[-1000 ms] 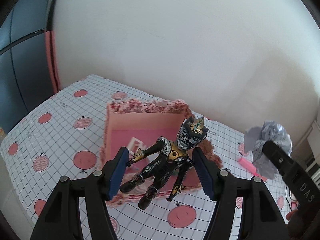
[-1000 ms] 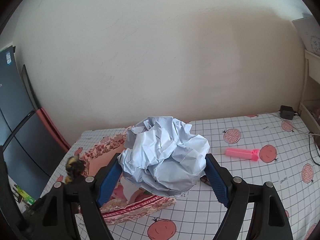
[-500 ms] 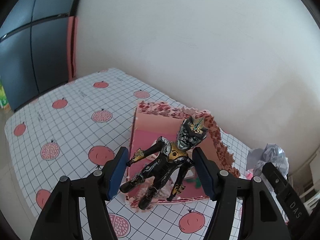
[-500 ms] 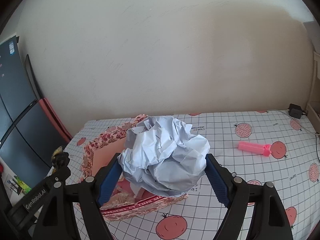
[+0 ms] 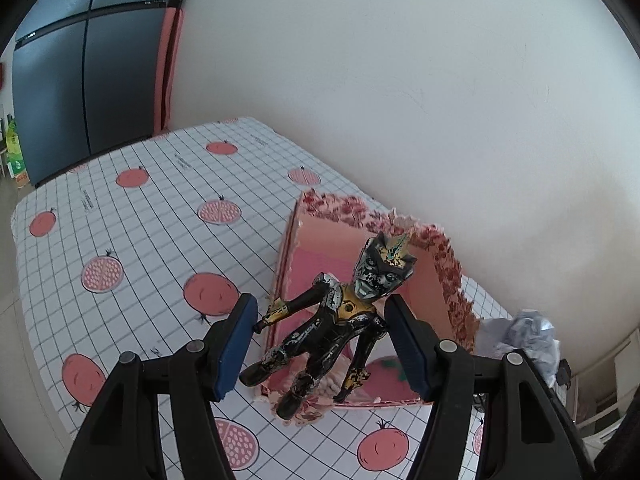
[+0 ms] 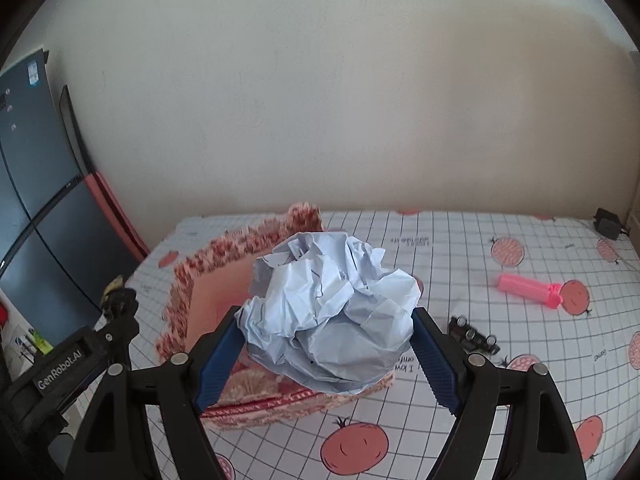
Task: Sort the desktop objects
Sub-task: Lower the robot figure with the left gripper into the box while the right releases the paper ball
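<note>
Item: my left gripper [image 5: 320,344] clamped the toy figure [image 5: 340,320]; right gripper [image 6: 326,356] clamped the paper ball [image 6: 328,316]. The box [image 5: 448,276] lay beyond and below both jaw pairs.

Figure [image 5: 340,320]: black with silver and gold. Paper ball [image 6: 332,316]: pale blue-grey. Box [image 5: 452,276]: pink inside, red-and-cream floral outside. Desk [image 5: 160,216] cover: white with a thin black grid and pink-red fruit prints. Tube [image 6: 528,289]: bright pink. Pads [image 6: 218,364]: blue, on black jaws.
</note>
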A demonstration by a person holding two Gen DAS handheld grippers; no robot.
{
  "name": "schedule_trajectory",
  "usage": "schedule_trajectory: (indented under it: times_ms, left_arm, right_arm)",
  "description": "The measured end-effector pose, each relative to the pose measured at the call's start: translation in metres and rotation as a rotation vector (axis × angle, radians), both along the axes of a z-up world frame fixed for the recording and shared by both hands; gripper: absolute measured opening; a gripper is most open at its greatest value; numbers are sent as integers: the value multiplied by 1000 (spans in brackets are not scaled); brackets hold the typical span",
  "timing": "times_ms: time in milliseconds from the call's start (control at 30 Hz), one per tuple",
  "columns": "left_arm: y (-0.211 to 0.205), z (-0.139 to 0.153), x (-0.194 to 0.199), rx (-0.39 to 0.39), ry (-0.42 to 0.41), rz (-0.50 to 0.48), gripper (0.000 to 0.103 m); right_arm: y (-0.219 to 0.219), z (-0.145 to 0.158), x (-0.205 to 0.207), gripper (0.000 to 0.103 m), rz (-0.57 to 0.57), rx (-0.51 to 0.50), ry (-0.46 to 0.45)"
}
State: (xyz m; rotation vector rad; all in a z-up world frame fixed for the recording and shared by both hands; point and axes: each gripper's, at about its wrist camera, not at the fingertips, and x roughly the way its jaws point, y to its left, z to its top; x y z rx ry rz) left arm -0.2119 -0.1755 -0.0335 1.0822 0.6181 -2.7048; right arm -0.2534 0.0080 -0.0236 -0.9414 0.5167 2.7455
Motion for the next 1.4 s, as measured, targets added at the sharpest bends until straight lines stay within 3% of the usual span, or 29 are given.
schedule_trajectory:
  times_ms: [367, 1133, 1400]
  left_arm:
    - [9, -29, -13, 28, -83, -6, 68]
    - [16, -31, -19, -2, -103, -23, 68]
    - [12, -35, -20, 36, -119, -20, 74]
  right_arm:
    - [-4, -17, -14, 84, 22, -8, -59]
    - [-6, -22, -20, 88, 14, 11, -64]
    - [-4, -22, -21, 93, 1, 21, -71]
